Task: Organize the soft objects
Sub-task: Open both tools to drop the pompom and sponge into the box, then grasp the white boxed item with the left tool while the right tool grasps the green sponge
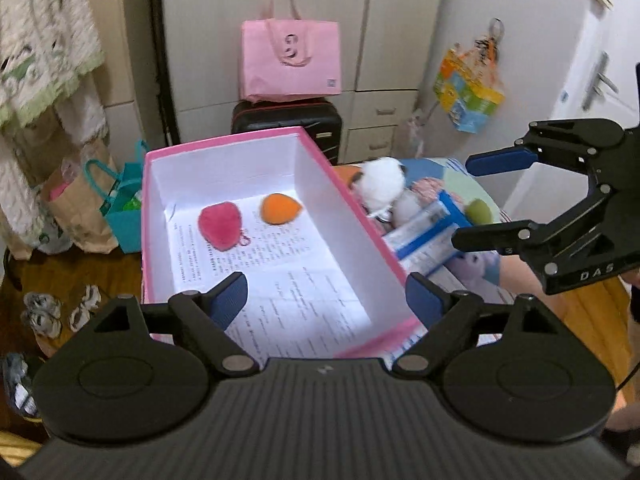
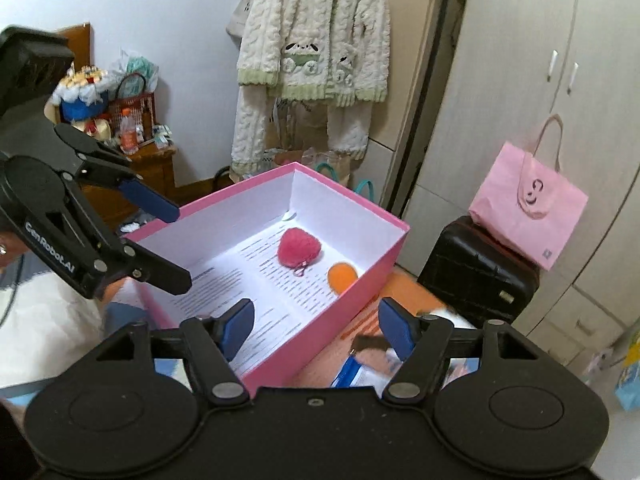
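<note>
Both the left gripper [image 1: 326,296] and right gripper [image 2: 316,326] stood wide, empty; the white plush [image 1: 382,184], at two o'clock beyond the pink box [image 1: 224,146], looked light, squashy, best pinched mid-body.

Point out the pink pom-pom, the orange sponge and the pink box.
pink pom-pom [image 1: 219,227]: left wrist view, middle of its fuzzy body.
orange sponge [image 1: 279,209]: left wrist view, centre of its rounded body.
pink box [image 2: 356,300]: right wrist view, outer side wall nearest the camera.
</note>
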Available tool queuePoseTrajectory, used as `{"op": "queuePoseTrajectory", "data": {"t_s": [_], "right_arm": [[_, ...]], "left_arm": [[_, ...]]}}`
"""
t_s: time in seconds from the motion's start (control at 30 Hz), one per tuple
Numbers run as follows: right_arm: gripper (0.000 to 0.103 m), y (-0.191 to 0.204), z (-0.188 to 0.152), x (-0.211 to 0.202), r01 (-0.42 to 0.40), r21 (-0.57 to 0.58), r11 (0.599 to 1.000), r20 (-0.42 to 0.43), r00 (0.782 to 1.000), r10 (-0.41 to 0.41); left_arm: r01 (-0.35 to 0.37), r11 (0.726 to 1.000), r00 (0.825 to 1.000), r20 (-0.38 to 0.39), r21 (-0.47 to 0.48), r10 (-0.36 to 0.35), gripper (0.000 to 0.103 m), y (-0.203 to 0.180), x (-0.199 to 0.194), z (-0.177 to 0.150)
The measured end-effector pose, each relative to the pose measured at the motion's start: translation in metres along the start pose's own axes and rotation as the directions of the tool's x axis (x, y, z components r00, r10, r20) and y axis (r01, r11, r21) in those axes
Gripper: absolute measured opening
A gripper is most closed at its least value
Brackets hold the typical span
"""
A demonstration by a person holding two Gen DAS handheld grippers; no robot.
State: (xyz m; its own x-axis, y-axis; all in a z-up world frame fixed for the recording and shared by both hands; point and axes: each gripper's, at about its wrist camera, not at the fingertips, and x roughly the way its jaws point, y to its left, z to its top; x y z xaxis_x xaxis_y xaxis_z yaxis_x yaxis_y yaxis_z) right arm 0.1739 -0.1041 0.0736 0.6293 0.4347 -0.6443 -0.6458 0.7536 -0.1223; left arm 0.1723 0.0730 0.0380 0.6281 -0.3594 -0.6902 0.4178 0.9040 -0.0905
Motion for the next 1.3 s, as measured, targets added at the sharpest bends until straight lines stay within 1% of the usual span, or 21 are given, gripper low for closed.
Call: {"op": "queuePoseTrajectory", "data": {"t_s": [0.17, 0.37, 0.5, 0.6, 0.73, 0.83, 0.93, 1.0, 1.03, 1.1, 1.17, 1.2, 1.27, 1.3], "right_arm": [[0.074, 0.003, -0.027, -0.034, 0.024, 0.011, 1.0, 0.035, 0.999, -0.024], [0.074, -0.001, -0.065, -0.069, 0.09, 0.046, 0.995, 0.051, 0.994, -0.092], [0.074, -0.004, -0.091, -0.08, 0.118, 0.081, 0.99, 0.029, 0.992, -0.121], [0.074, -0.004, -0.107, -0.083, 0.135, 0.102, 0.986, 0.007, 0.991, -0.137], [0.074, -0.009, -0.129, -0.085, 0.144, 0.127, 0.981, -0.003, 0.989, -0.145], [0.074, -0.014, -0.147, -0.084, 0.129, 0.158, 0.979, 0.005, 0.991, -0.131], [0.074, -0.022, -0.162, -0.076, 0.113, 0.205, 0.972, 0.016, 0.993, -0.118], [0.074, -0.029, -0.171, -0.069, 0.11, 0.244, 0.963, 0.022, 0.993, -0.119], [0.074, -0.034, -0.177, -0.067, 0.105, 0.263, 0.959, 0.032, 0.993, -0.117], [0.074, -0.044, -0.187, -0.061, 0.106, 0.306, 0.946, 0.039, 0.992, -0.124], [0.074, -0.055, -0.197, -0.054, 0.118, 0.342, 0.932, 0.053, 0.988, -0.145], [0.074, -0.061, -0.202, -0.049, 0.129, 0.367, 0.921, 0.063, 0.985, -0.163], [0.074, -0.073, -0.21, -0.041, 0.13, 0.416, 0.9, 0.077, 0.981, -0.177], [0.074, -0.078, -0.213, -0.037, 0.131, 0.438, 0.889, 0.082, 0.979, -0.184]], "left_arm": [[0.041, 0.995, 0.999, 0.016, 0.096, -0.042, 0.092, -0.034, -0.016, -0.009], [0.104, 0.974, 0.994, 0.004, 0.2, -0.107, 0.093, -0.075, -0.018, -0.022], [0.161, 0.966, 0.987, -0.023, 0.202, -0.159, 0.093, -0.095, -0.008, -0.03], [0.204, 0.958, 0.979, -0.025, 0.202, -0.204, 0.093, -0.106, 0.0, -0.034], [0.232, 0.944, 0.972, -0.025, 0.234, -0.233, 0.093, -0.126, 0.016, -0.042], [0.239, 0.948, 0.971, -0.028, 0.209, -0.239, 0.093, -0.137, 0.034, -0.048], [0.22, 0.961, 0.975, -0.029, 0.165, -0.218, 0.093, -0.144, 0.055, -0.054], [0.203, 0.967, 0.979, 0.0, 0.154, -0.205, 0.093, -0.149, 0.066, -0.058], [0.185, 0.972, 0.982, 0.017, 0.144, -0.19, 0.091, -0.15, 0.072, -0.06], [0.126, 0.986, 0.988, 0.071, 0.108, -0.134, 0.09, -0.153, 0.082, -0.063], [0.043, 0.994, 0.991, 0.125, 0.104, -0.056, 0.09, -0.157, 0.09, -0.066], [0.022, 0.995, 0.989, 0.142, 0.1, -0.036, 0.09, -0.158, 0.095, -0.067], [0.019, 0.997, 0.989, 0.146, 0.072, -0.029, 0.09, -0.157, 0.104, -0.068], [0.006, 0.997, 0.986, 0.167, 0.072, -0.018, 0.089, -0.159, 0.106, -0.07]]}}
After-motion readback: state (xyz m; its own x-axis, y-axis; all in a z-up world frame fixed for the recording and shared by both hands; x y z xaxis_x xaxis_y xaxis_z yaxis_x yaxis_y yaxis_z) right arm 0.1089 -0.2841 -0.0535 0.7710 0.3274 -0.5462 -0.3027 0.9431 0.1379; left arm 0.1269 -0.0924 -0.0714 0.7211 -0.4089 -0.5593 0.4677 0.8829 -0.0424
